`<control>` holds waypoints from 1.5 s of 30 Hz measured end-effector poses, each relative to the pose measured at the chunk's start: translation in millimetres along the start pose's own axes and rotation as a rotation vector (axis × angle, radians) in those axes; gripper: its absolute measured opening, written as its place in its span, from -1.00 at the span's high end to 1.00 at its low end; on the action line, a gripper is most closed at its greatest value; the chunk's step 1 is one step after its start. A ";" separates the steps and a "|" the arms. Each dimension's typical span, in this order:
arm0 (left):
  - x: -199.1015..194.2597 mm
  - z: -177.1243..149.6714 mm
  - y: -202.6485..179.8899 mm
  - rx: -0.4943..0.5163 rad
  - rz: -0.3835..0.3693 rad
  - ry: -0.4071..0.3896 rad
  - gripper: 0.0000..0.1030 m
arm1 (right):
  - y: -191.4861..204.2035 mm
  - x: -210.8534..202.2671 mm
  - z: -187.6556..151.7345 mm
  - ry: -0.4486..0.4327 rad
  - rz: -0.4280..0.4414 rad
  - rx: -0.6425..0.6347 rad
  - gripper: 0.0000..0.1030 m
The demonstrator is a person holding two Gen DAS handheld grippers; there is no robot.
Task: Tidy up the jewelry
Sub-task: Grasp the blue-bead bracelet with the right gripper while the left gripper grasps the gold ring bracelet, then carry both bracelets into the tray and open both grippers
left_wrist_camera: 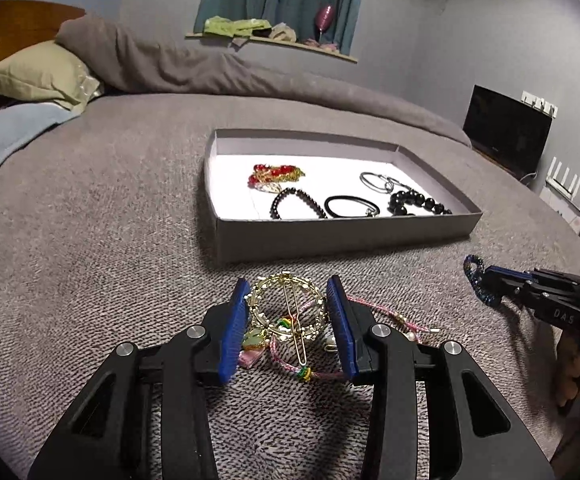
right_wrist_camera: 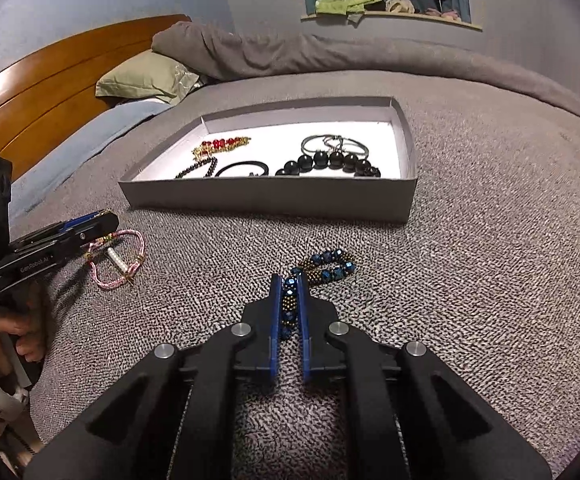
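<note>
Down on the grey knitted bedspread (left_wrist_camera: 89,248), a small heap of jewelry is seen: a gold beaded bangle (left_wrist_camera: 287,304) tangled with a pink braided cord bracelet (left_wrist_camera: 390,316) and a gold hairpin (left_wrist_camera: 296,328). The left gripper (left_wrist_camera: 287,312) is held wide apart, its blue pads (left_wrist_camera: 233,328) flanking the bangle on either side; whether the pads actually touch it cannot be told from this view. To the right, a blue and gold faceted bead bracelet (right_wrist_camera: 326,270) lies on the bedspread, one end of its loop pinched between the narrowly closed fingers of the right gripper (right_wrist_camera: 290,300). Beyond both, a shallow grey cardboard box with a white floor (left_wrist_camera: 330,236) is placed, in which a red and gold bracelet (left_wrist_camera: 275,174), a small black bead bracelet (left_wrist_camera: 296,202), a black band (left_wrist_camera: 350,206), silver bangles (left_wrist_camera: 376,180) and a large black bead bracelet (left_wrist_camera: 418,202) are laid apart. A green pillow (left_wrist_camera: 37,76) rests near the wooden headboard (right_wrist_camera: 41,92).
</note>
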State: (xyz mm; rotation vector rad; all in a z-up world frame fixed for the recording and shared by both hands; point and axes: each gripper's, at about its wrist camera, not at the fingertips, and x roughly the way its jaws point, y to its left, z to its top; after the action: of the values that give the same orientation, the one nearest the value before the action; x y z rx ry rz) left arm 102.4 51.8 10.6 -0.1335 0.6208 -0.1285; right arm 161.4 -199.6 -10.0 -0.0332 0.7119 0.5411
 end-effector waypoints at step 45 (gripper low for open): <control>-34.6 30.0 -13.3 0.045 -0.036 -0.082 0.21 | 8.3 -29.8 40.6 -0.118 0.035 -0.029 0.86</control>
State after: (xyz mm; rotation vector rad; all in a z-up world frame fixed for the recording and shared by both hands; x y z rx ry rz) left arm 91.1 46.9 56.7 -0.1062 0.5331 -0.1710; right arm 163.6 -197.7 41.0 -0.0154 0.5902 0.5821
